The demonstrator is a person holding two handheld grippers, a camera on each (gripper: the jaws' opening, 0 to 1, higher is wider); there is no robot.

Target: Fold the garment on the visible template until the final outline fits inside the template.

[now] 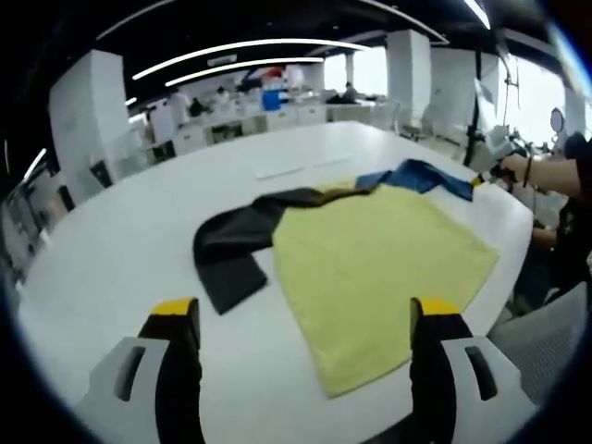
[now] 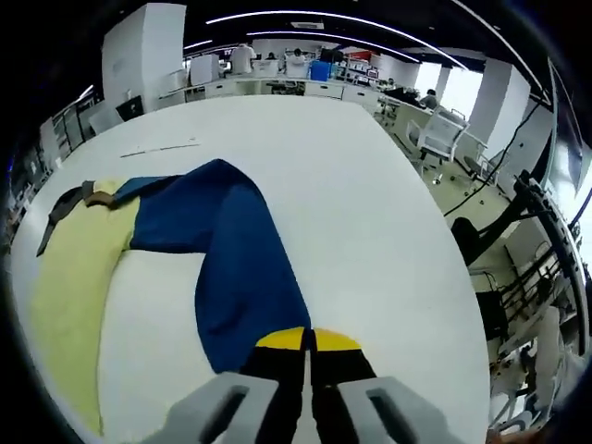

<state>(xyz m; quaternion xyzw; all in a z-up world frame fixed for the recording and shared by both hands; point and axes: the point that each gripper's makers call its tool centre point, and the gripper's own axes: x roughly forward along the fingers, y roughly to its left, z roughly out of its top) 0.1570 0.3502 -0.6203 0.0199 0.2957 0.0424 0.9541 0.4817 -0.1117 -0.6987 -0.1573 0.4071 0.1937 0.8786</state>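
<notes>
Sleeve-fold step. Right hand-held gripper [image 2: 310, 344] is clamped on the blue sleeve [image 2: 242, 268] end; left hand-held gripper [image 1: 305, 319] is wide, holding nothing, above the shirt's [image 1: 379, 264] yellow body, flat on the worktop [image 1: 120, 240]. Black sleeve [image 1: 236, 245] is splayed out. Next: carry blue sleeve over the body, release. I can't make out the template.

One garment [image 1: 370, 259] lies on one white bench [image 1: 120, 250], with three colour parts: one yellow body, one black sleeve [image 1: 231, 250], one blue sleeve [image 2: 231, 259]. Two grippers: left gripper [image 1: 305, 319], right gripper [image 2: 309, 340].
</notes>
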